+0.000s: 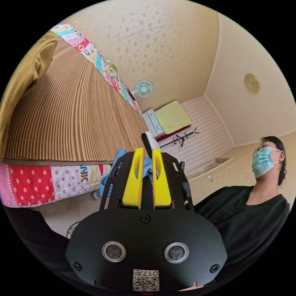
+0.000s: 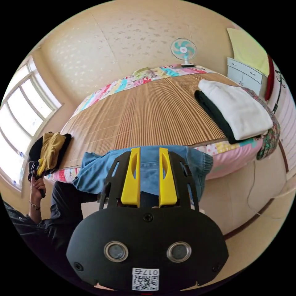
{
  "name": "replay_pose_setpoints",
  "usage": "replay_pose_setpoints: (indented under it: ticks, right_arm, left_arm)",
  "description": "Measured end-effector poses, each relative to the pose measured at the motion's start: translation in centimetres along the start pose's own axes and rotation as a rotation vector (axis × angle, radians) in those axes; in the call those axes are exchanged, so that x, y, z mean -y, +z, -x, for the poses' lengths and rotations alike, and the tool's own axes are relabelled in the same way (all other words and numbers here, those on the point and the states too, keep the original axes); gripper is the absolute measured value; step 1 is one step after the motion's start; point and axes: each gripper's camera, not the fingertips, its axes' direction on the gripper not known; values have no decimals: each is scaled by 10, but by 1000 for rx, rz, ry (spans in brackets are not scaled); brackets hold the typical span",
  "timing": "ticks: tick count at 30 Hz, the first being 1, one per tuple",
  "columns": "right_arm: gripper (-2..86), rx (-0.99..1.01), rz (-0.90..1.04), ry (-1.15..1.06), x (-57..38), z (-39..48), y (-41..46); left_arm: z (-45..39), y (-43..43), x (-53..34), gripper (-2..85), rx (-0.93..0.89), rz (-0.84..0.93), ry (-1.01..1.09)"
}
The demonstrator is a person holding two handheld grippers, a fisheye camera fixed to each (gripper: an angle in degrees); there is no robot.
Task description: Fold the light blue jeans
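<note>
- Left claw point(image 1: 147, 154): yellow jaws nearly together, a fold of the light blue jeans point(image 1: 147, 168) pinched between them, held off the bed's near edge.
- Right claw point(image 2: 149, 154): jaws parted, jeans point(image 2: 148, 172) visible in the gap; whether they press the cloth, cannot tell.
- Jeans hang over the edge of the bed point(image 2: 148, 111), below the striped bamboo mat.
- Folded white and dark clothes point(image 2: 237, 111) on the mat's far corner; yellow and black garments point(image 2: 51, 149) at the opposite end.
</note>
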Motion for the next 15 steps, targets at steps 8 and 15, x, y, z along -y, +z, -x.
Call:
replay_pose_setpoints:
  ticks: [8,15]
  right_arm:
    - [30,851,-312,168,21,-52,-1]
    - [21,1521,-434,-565,124,110,-104]
  left_arm:
    - [-27,117,8,52,-92,218,104]
    - [-49,121,9,52,3,156,180]
